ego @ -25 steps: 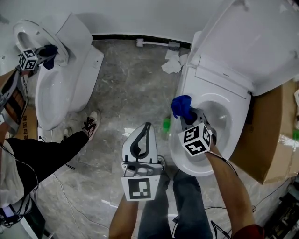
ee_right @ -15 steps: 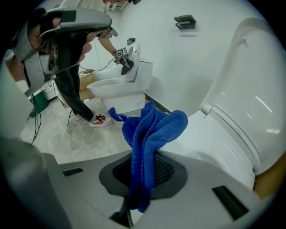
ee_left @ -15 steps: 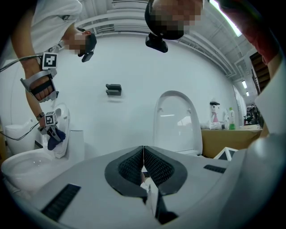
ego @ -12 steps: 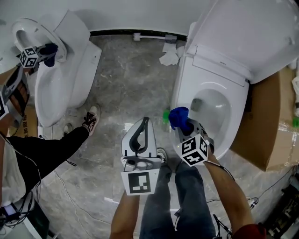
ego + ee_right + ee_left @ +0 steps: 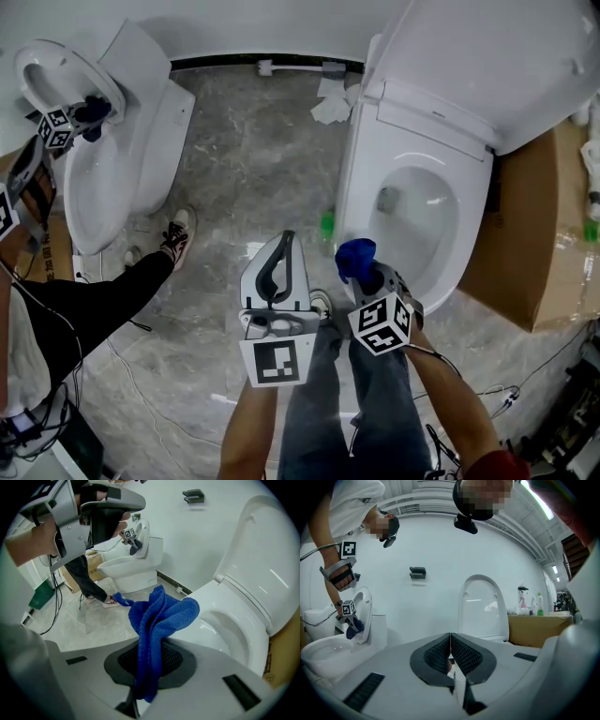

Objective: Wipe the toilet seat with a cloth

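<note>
Marbled floor (image 5: 253, 169) bears left toilet (image 5: 150, 141), right toilet (image 5: 412, 131), crumpled paper (image 5: 330, 108), cardboard box (image 5: 525, 253).

Overhead and low views, common toilet (image 5: 441, 141)

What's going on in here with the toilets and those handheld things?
A person stands at a white toilet with its lid up, holding a gripper in each hand. The right gripper is shut on a crumpled blue cloth, held at the front edge of the seat; contact isn't clear. The left gripper is shut and empty, off to the side over the grey floor. Another person works at a second toilet.
</note>
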{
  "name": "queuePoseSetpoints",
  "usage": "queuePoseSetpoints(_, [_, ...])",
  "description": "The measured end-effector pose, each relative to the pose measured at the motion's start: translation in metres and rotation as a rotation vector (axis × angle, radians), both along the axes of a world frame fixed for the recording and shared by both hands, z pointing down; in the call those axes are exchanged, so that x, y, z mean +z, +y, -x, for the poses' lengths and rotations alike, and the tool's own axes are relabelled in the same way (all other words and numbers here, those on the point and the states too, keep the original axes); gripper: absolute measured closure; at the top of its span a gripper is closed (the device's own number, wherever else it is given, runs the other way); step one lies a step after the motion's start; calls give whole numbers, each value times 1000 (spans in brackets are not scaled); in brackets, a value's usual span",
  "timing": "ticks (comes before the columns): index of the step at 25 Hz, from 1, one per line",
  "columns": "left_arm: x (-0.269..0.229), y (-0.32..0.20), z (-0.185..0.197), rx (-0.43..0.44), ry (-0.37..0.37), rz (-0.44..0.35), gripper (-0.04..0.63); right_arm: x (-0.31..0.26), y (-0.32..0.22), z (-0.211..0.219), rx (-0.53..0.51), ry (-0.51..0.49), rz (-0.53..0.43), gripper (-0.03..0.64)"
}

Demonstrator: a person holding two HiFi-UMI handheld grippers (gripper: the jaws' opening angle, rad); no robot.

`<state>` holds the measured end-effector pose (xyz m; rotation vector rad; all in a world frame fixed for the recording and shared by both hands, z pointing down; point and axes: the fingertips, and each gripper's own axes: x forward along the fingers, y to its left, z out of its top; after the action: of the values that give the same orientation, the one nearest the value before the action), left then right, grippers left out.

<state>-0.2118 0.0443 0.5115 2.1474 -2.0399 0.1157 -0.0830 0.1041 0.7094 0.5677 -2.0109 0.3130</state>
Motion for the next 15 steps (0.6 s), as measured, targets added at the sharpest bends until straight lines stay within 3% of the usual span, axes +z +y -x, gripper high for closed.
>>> queuePoseSetpoints(8, [3,-3,-11,19,0,4,578,2,33,-23,246,-27,175,561])
queuePoseSetpoints(15, [8,-4,-33,56,4,13,578,1,52,-36,462,-128,288,561])
